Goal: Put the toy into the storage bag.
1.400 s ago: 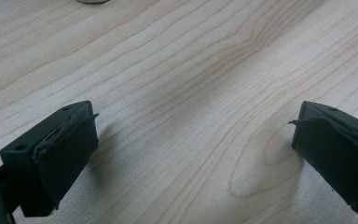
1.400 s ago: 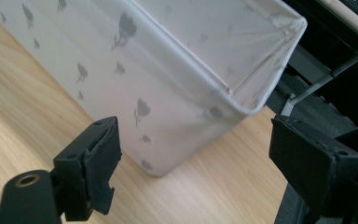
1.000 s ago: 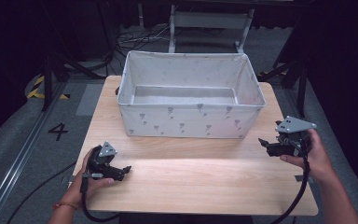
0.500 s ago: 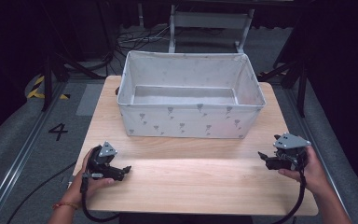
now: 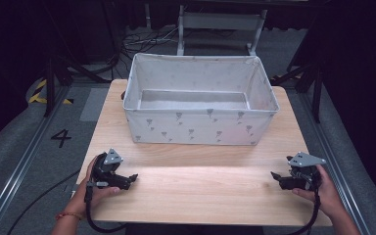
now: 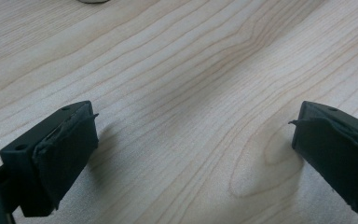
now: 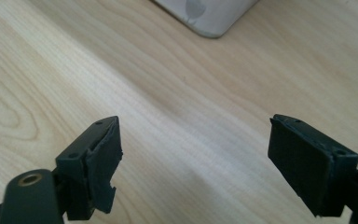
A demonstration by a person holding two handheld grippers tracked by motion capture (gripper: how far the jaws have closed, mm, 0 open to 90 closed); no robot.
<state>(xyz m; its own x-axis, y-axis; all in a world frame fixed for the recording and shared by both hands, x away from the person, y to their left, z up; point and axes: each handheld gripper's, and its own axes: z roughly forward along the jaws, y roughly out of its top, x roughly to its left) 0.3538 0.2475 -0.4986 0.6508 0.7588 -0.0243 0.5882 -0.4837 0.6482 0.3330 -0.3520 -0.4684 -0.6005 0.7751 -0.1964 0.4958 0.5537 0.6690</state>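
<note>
The fabric storage bin (image 5: 200,128) is sitting square in the middle of the tabletop (image 5: 200,196), toward its far half, open side up and looking empty. From where I'm standing it is looking light and soft-sided: pale cloth with a small grey print, walls holding their shape but probably giving way if squeezed, so I'd guess a pinch on the top rim (image 5: 203,112) or on a short end wall is the place to take hold, one side each to keep it from sagging. The left gripper (image 5: 130,179) is resting low on the near left of the wood with its fingers (image 6: 65,154) spread apart over bare grain, holding nothing. The right gripper (image 5: 275,177) is sitting near the right edge, its fingers (image 7: 307,168) likewise standing wide and empty, a bin corner (image 7: 205,18) just ahead.
</note>
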